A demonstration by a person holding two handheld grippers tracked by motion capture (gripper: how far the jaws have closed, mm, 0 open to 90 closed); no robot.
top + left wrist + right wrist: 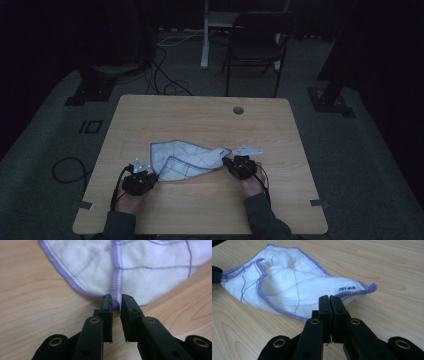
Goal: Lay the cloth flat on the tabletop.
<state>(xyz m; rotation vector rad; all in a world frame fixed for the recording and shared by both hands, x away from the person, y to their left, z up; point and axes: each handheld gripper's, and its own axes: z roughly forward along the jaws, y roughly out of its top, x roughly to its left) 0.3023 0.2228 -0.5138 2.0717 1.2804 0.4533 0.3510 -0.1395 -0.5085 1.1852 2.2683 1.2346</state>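
High view: cloth between grippers.

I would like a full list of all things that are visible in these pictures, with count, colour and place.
cloth: one, white with purple hem and thin purple lines, partly folded, near middle of the table
label: one, white with blue print, on the cloth edge near the right jaws
table: one, light wood, centre
cable hole: one, grey, far side of the table
chair: one, black, behind the table
cables: several, black and white, on the floor
left hand-held gripper: one, black, pinching the cloth hem
right hand-held gripper: one, black, jaws together at the cloth edge
hands and sleeves: two, bottom of the high view
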